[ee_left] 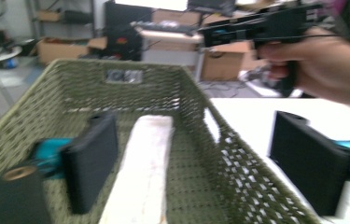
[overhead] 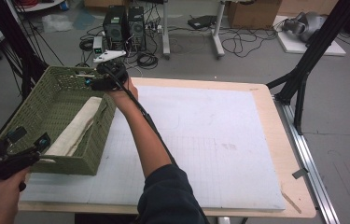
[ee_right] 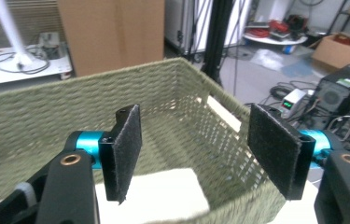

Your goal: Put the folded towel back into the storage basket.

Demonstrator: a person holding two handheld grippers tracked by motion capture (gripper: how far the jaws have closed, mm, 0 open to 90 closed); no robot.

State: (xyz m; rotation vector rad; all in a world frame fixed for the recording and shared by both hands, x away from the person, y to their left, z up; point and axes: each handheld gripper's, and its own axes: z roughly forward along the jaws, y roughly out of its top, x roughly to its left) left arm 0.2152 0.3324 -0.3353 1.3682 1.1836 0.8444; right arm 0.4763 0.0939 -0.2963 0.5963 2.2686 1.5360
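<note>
A green woven basket [overhead: 28,105] stands on the left of the table with a folded cream cloth [overhead: 77,126] lying lengthwise in it. At the basket's near end my left gripper [overhead: 31,137] is open; in the left gripper view its jaws [ee_left: 196,126] straddle the basket's side wall [ee_left: 219,154] without touching it, and the cloth [ee_left: 147,163] lies just inside the left jaw. My right gripper [overhead: 92,80] hangs open over the basket's far right corner. In the right gripper view its jaws [ee_right: 196,116] stand wide above the cloth's end [ee_right: 163,196], gripping nothing.
A white mat [overhead: 210,140] covers most of the wooden table [overhead: 275,140]. On the floor behind the table are computer towers [overhead: 125,25] and loose cables. Black stand legs [overhead: 303,70] rise past the table's right edge.
</note>
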